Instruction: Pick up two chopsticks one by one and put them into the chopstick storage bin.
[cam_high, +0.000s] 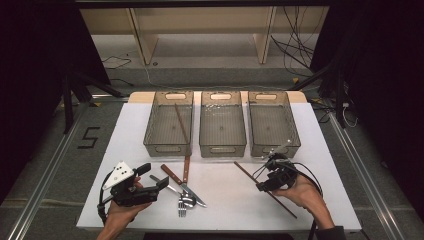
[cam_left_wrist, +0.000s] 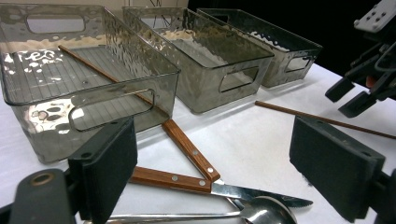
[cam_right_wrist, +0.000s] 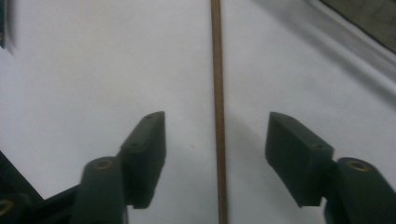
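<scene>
Straddling the chopstick (cam_right_wrist: 217, 116) at the desk's (cam_high: 225, 200) four o'clock, my right claw (cam_right_wrist: 215, 156) stood half-open, gripping nothing; I feared closing off-center would roll it away.

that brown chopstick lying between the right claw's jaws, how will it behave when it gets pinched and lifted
The chopstick looks thin, straight and stiff, so it probably won't bend. It seems light. Being narrow and smooth, it could roll on the white table or swivel in the right claw, whose jaws stand either side without touching it.
</scene>
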